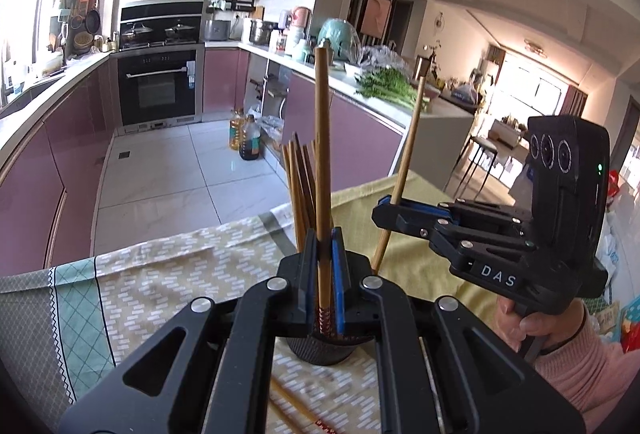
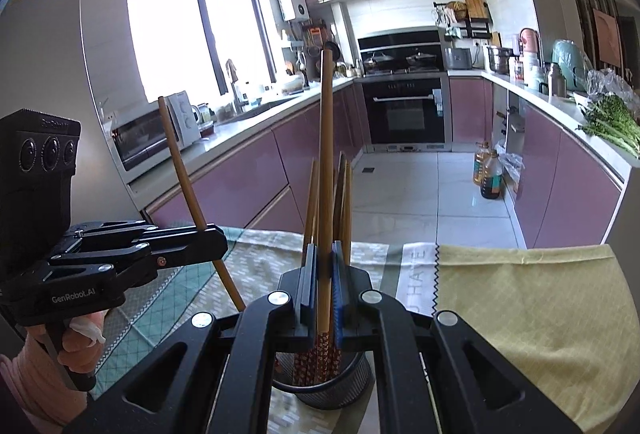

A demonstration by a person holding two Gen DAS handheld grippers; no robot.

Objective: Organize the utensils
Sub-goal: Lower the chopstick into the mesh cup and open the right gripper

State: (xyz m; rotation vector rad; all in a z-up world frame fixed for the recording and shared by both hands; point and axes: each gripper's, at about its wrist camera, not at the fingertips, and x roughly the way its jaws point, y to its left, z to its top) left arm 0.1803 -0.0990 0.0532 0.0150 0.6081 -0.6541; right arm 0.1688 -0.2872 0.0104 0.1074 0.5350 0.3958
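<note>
Both tools clamp a chopstick each, left tool (image 1: pixel 325 274) and right tool (image 2: pixel 324 282) above the mesh holder (image 2: pixel 320 390) at six o'clock; crowded sticks could deflect either tip.

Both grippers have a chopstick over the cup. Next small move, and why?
Probably lower the left hand-held gripper and open: its chopstick stands upright, patterned end already at the mesh holder mouth. The right hand-held gripper can follow.
</note>
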